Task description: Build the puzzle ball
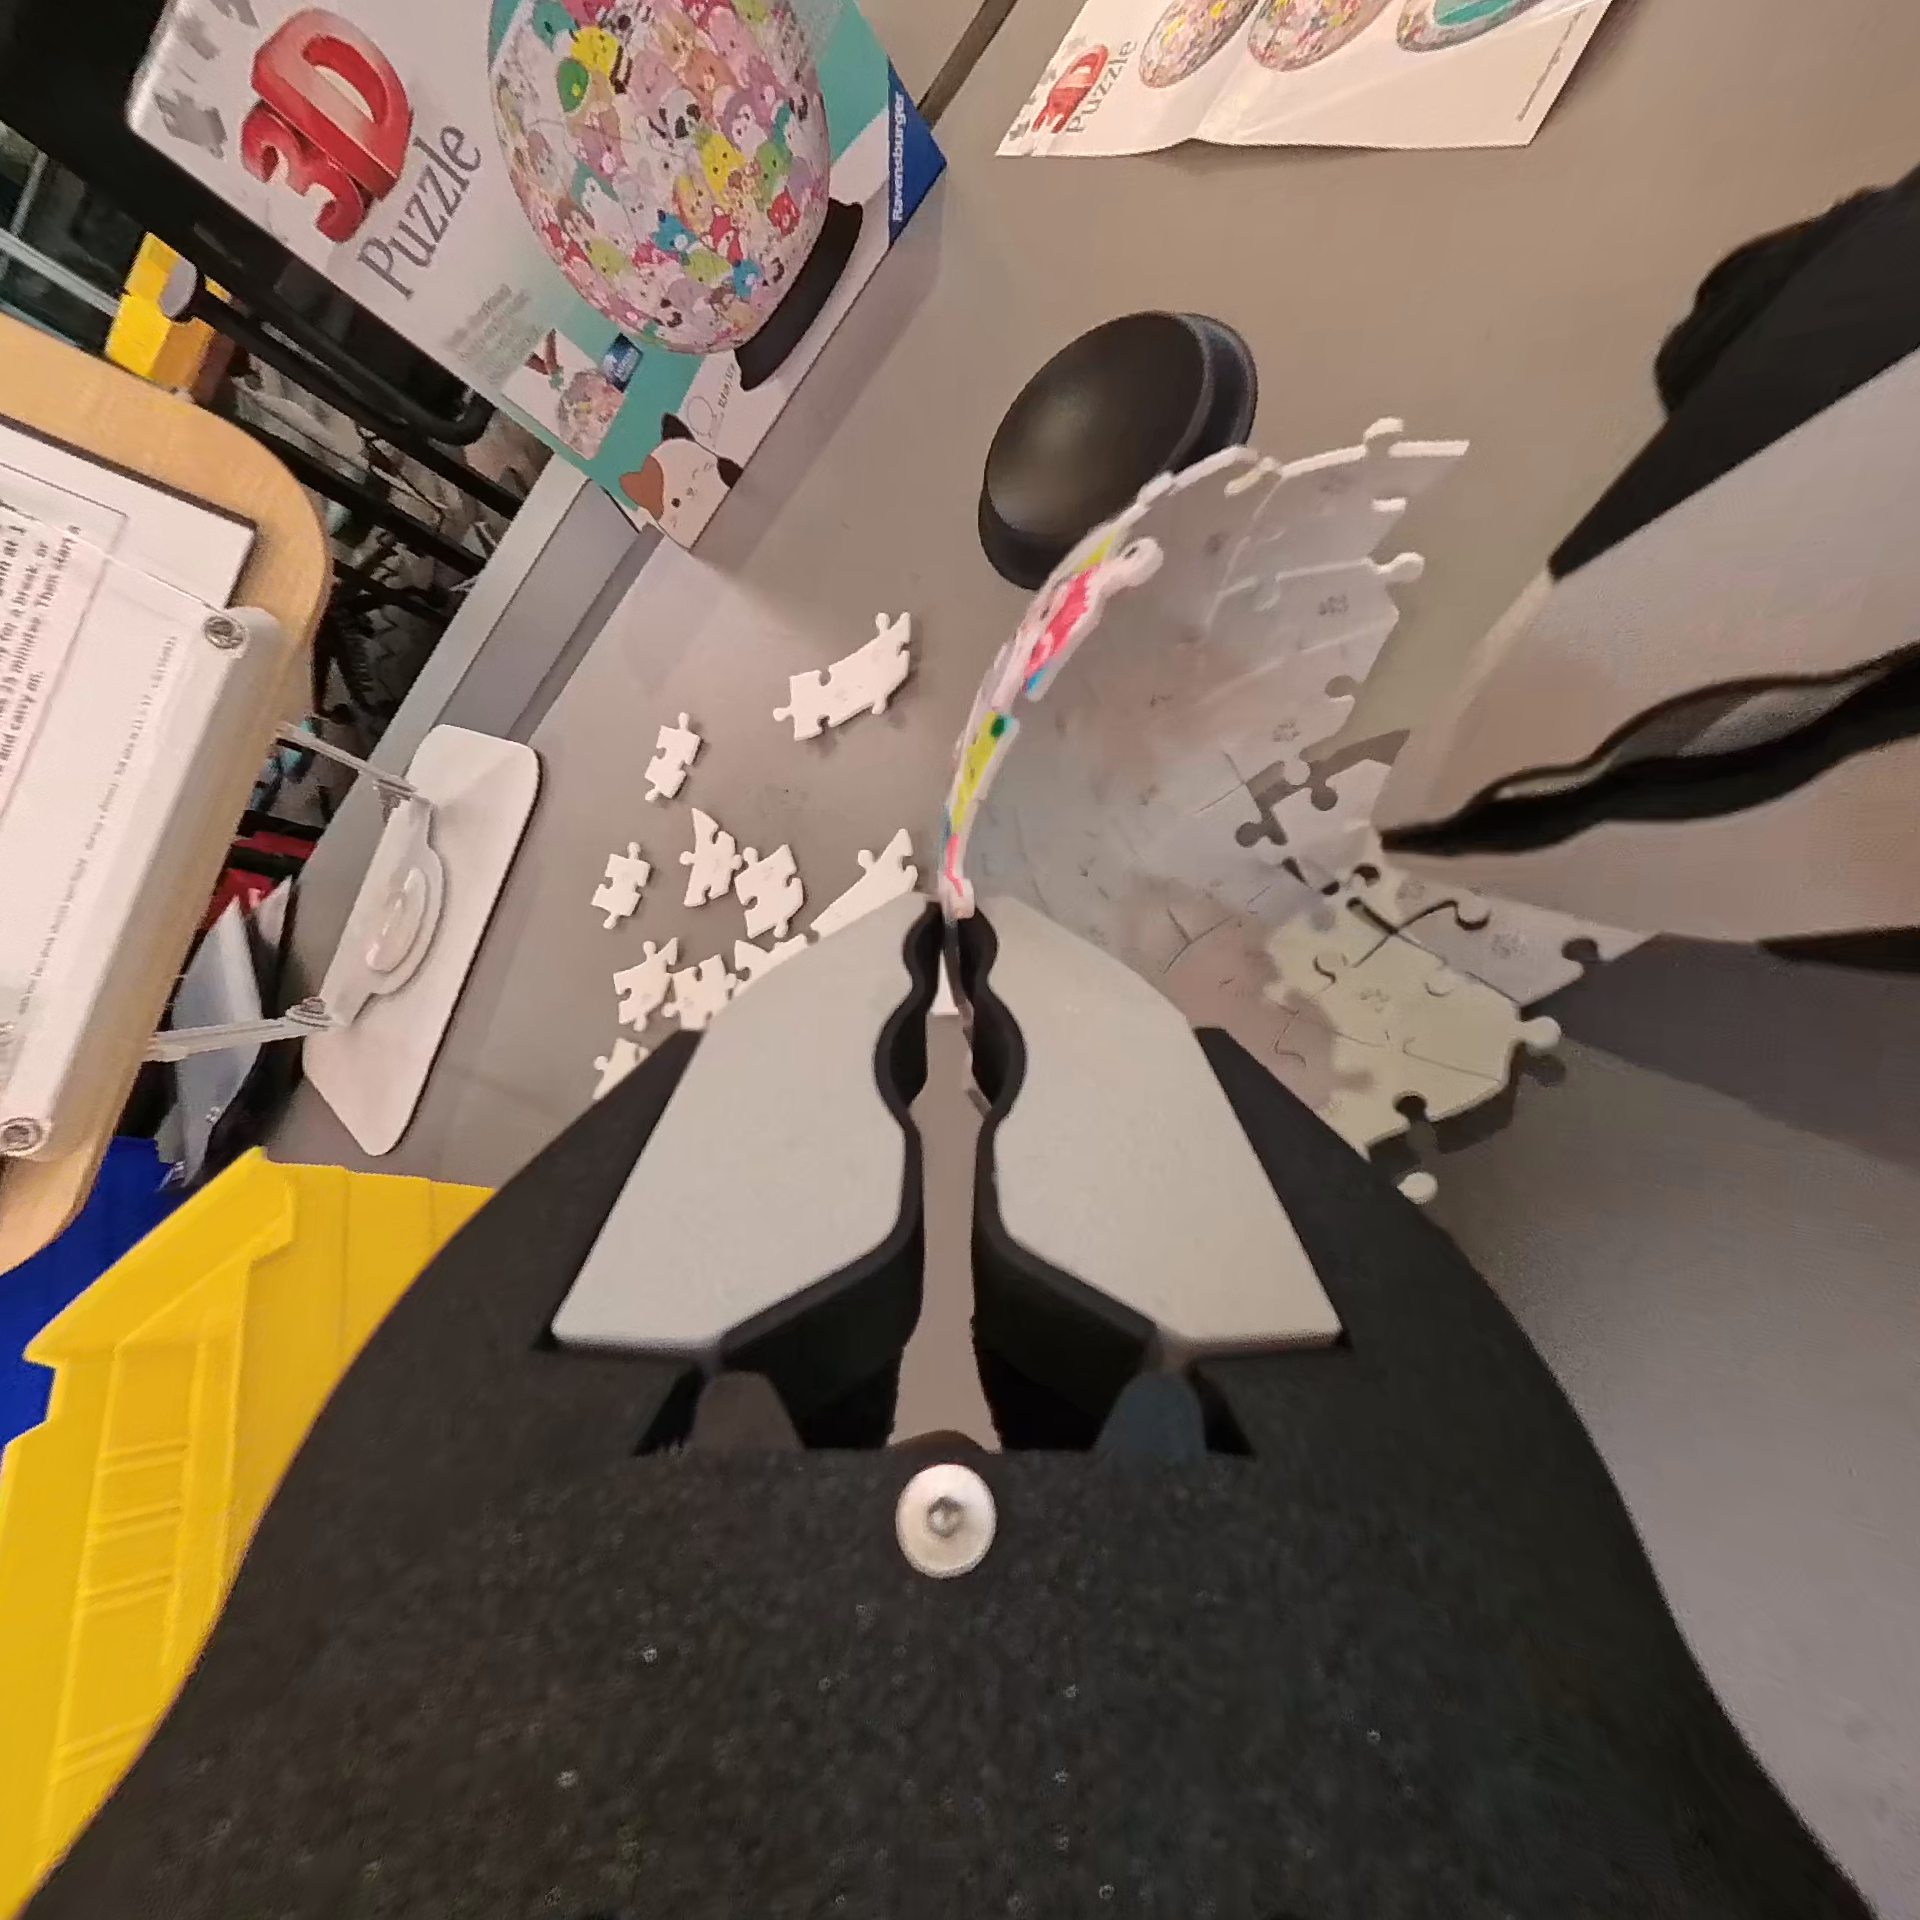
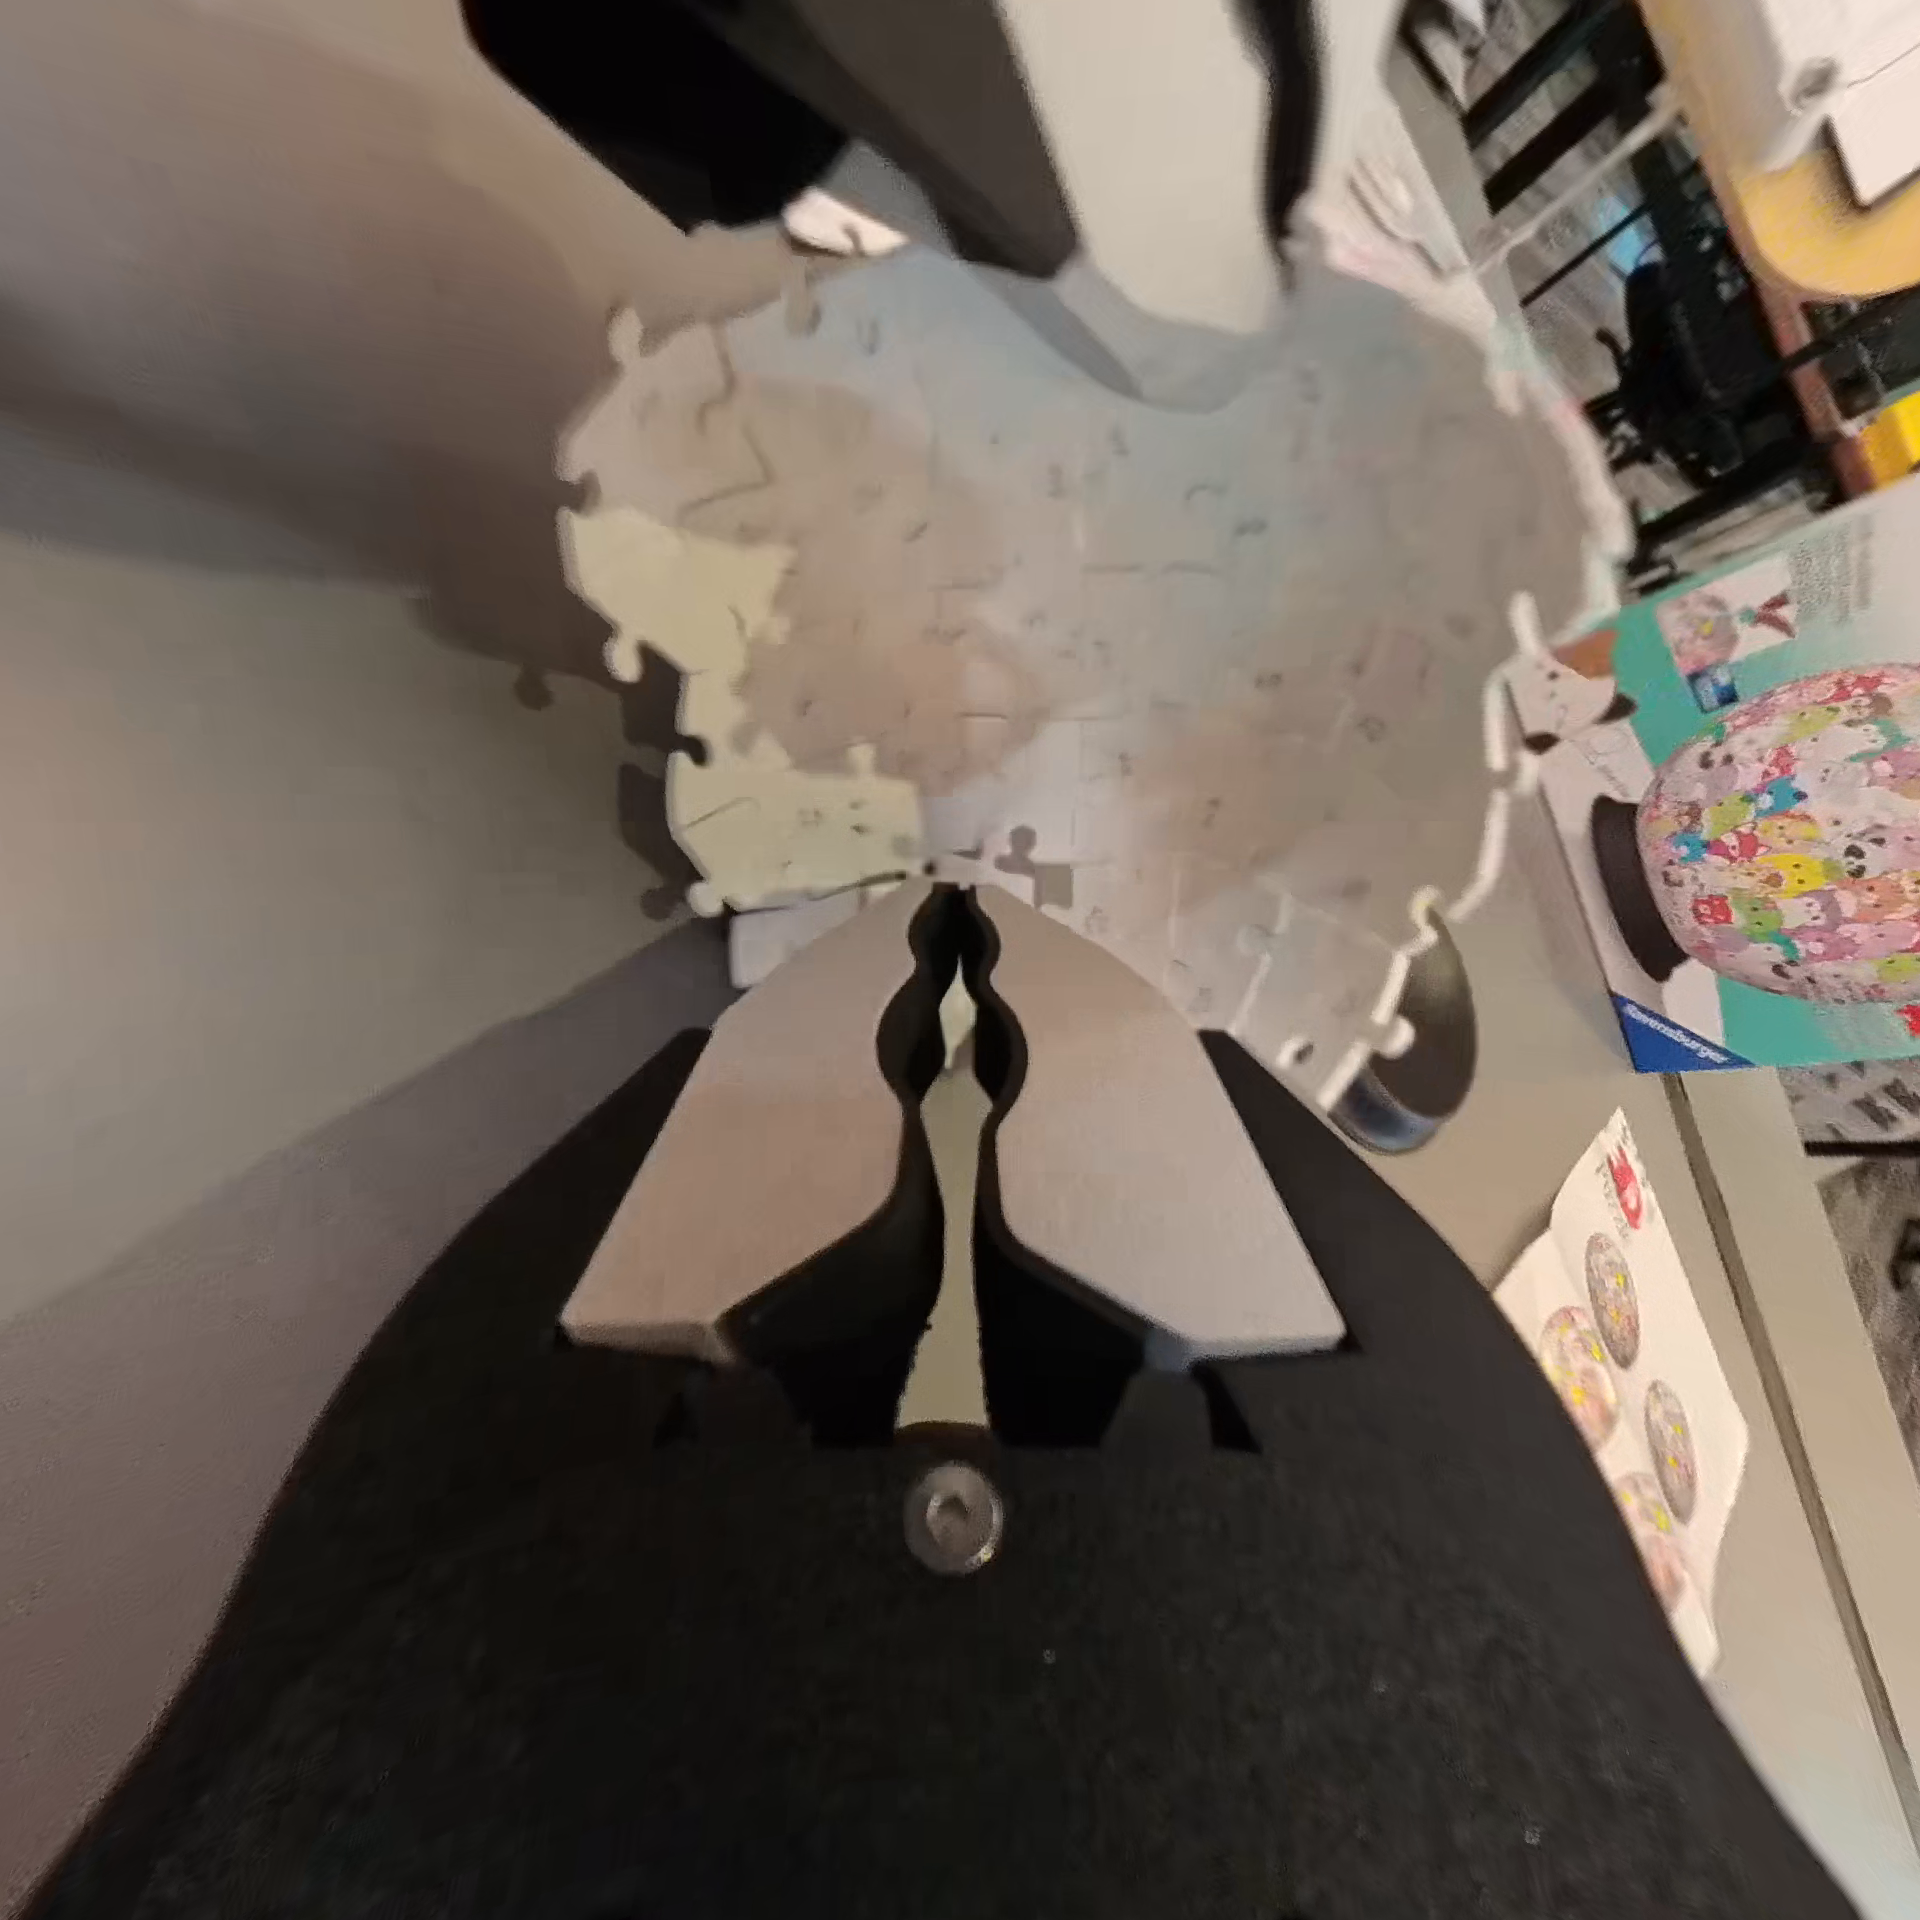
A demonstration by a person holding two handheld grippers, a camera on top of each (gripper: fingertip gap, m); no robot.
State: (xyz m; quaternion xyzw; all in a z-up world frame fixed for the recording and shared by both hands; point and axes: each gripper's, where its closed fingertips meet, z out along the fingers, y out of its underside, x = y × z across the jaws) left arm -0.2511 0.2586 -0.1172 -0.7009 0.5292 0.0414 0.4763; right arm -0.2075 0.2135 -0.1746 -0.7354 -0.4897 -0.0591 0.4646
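A curved, partly built puzzle ball shell (image 1: 1195,748) is held up above the grey table, its white inner side toward both cameras and its coloured outer edge at its left. My left gripper (image 1: 951,925) is shut on the shell's lower edge. My right gripper (image 2: 951,914) is shut on the opposite edge of the same shell (image 2: 1091,644); it also shows at the right of the left wrist view (image 1: 1558,883). Several loose white puzzle pieces (image 1: 717,862) lie on the table left of the shell. The black round stand (image 1: 1112,436) sits behind it.
The puzzle box (image 1: 540,208) lies at the back left and an instruction sheet (image 1: 1299,73) at the back right. A yellow bin (image 1: 156,1455) sits at the near left. A white holder plate (image 1: 426,935) stands by the table's left edge. Spacing between my two grippers at the tips: around 9 cm.
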